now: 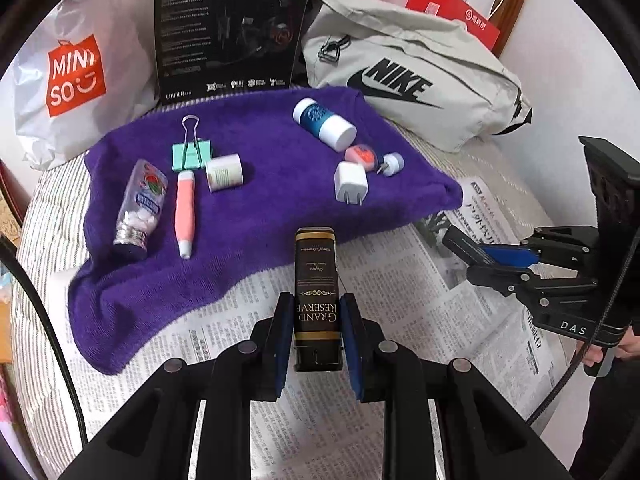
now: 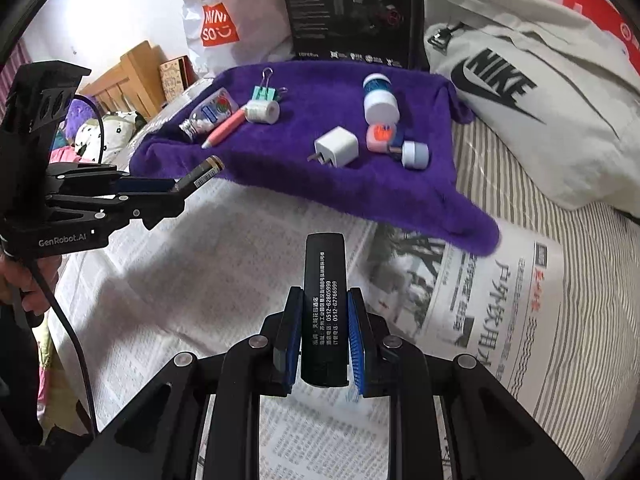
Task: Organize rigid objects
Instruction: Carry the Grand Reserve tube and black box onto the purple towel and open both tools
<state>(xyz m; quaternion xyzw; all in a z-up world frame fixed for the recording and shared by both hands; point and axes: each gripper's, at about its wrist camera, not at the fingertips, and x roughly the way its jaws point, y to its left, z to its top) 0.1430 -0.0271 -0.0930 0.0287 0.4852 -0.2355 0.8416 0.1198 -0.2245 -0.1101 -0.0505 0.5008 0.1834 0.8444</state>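
My left gripper (image 1: 315,314) is shut on a black and gold "Grand Reserve" tube (image 1: 315,280), held above the newspaper just in front of the purple towel (image 1: 260,208). My right gripper (image 2: 324,320) is shut on a plain black tube (image 2: 324,304) with white print, held above the newspaper. On the towel lie a mint bottle (image 1: 140,208), a pink pen (image 1: 185,212), a green binder clip (image 1: 191,152), a small white jar (image 1: 224,172), a blue and white bottle (image 1: 324,122), a white charger plug (image 1: 351,182) and a pink and blue item (image 1: 372,158).
Newspaper (image 1: 400,280) covers the striped bed. Behind the towel stand a Miniso bag (image 1: 76,76), a black Hecate box (image 1: 228,28) and a grey Nike bag (image 1: 408,76). The right gripper shows at the right of the left wrist view (image 1: 456,240); the left gripper shows at the left of the right wrist view (image 2: 180,188).
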